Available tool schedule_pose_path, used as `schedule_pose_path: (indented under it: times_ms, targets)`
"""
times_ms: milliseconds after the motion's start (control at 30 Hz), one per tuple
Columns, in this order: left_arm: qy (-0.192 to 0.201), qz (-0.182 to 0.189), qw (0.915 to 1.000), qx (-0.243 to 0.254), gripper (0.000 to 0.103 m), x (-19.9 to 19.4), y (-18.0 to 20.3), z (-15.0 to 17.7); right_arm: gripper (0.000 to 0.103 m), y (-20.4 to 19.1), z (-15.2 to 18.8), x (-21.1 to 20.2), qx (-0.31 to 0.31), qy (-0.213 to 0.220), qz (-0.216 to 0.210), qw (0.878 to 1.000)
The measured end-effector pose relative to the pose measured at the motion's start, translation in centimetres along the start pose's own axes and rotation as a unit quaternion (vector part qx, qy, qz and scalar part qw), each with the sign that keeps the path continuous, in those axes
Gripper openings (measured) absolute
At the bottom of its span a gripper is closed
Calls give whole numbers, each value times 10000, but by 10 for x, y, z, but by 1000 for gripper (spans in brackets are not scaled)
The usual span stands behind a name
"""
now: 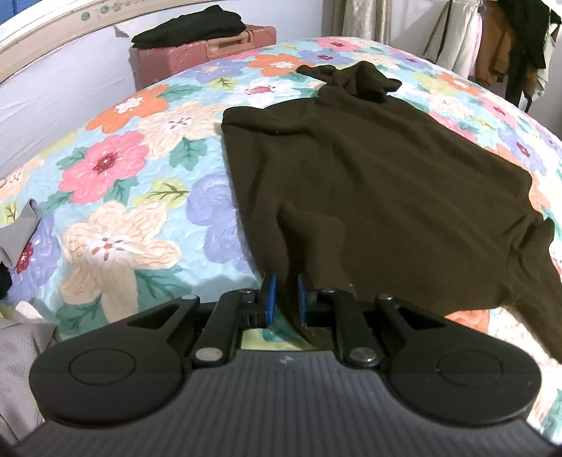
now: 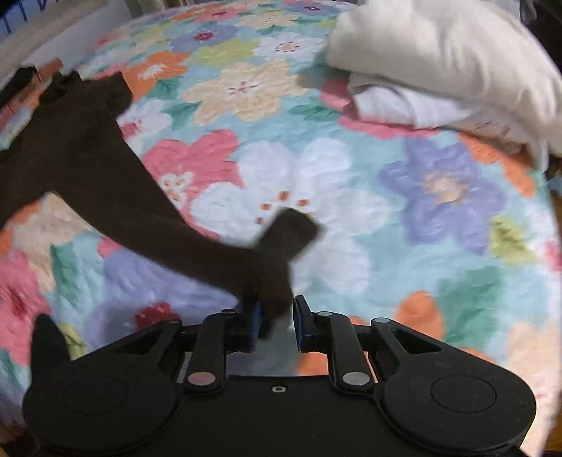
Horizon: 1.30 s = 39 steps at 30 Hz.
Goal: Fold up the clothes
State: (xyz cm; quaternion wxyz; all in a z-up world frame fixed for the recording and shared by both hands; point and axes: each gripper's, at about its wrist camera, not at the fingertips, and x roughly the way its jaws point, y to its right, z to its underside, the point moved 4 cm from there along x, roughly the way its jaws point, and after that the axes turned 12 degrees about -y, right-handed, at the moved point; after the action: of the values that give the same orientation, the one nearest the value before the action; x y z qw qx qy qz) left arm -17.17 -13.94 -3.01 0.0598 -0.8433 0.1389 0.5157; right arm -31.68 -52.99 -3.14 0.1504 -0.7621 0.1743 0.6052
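A dark brown sweater (image 1: 368,182) lies spread on the flowered bedspread (image 1: 116,197), with its far end bunched up. My left gripper (image 1: 286,295) is shut on the sweater's near edge, the cloth pinched between its blue pads. In the right wrist view one long sleeve of the same sweater (image 2: 105,182) stretches from the upper left down to my right gripper (image 2: 277,316), which is shut on the sleeve near its cuff. The cuff end (image 2: 291,232) sticks out past the fingers and looks blurred.
Folded black clothes (image 1: 191,26) sit on a pink case (image 1: 207,56) at the bed's far side. Grey cloth (image 1: 21,225) lies at the left edge. Pale folded clothes (image 2: 439,70) are stacked on the bedspread (image 2: 386,211) at the upper right. Hanging garments (image 1: 498,45) stand behind the bed.
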Motion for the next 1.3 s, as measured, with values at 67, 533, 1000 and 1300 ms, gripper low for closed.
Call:
schedule_pose_path:
  times_ms: [67, 533, 1000, 1300]
  targets:
    - [7, 22, 10000, -31, 13, -1, -2, 0, 20, 12, 0, -8, -91, 2, 362, 9993]
    - [342, -657, 9960, -500, 14, -27, -48, 3, 39, -228, -117, -44, -2699, 1119, -1810, 9391]
    - [92, -60, 9956, -928, 46, 7, -75, 3, 56, -425, -125, 46, -2742, 434, -3746, 8847]
    - [262, 279, 9935, -1069, 46, 8, -104, -9, 22, -489, -62, 40, -4943, 909, -3319, 7983]
